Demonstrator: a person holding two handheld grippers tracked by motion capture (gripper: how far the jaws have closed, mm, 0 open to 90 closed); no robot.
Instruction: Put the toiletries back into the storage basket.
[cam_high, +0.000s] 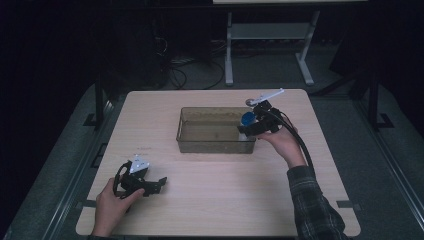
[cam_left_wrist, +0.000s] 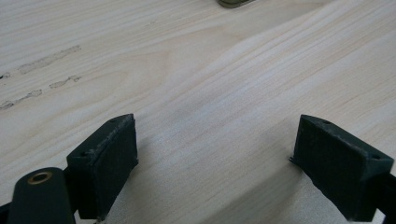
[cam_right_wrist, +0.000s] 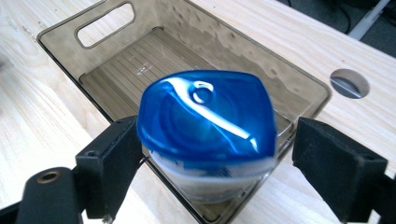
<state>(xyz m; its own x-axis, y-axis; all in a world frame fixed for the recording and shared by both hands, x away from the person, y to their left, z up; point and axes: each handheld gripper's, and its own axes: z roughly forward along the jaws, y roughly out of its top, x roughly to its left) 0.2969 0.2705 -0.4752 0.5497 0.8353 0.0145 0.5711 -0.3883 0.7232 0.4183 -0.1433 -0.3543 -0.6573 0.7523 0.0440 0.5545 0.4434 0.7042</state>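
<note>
A clear smoky plastic bin (cam_high: 216, 109) with nothing in it stands at the middle of the wooden table. Over its right end, my right gripper (cam_high: 250, 127) has a small clear container with a glossy blue lid (cam_high: 247, 118) between its jaws. In the right gripper view the blue-lidded container (cam_right_wrist: 205, 116) hangs above the bin's (cam_right_wrist: 60, 46) near corner. The left pad (cam_right_wrist: 116, 158) lies against it, while a gap shows at the right pad (cam_right_wrist: 327, 158), so the gripper (cam_right_wrist: 212, 154) stands open. My left gripper (cam_high: 159, 184) rests open at the front left, with only bare wood between its jaws (cam_left_wrist: 215, 149).
A round cable hole (cam_right_wrist: 349, 83) sits in the tabletop just beyond the bin's right end. The bin has a handle slot (cam_right_wrist: 105, 23) in its far end wall. A corner of the bin (cam_left_wrist: 233, 2) peeks in at the top of the left gripper view.
</note>
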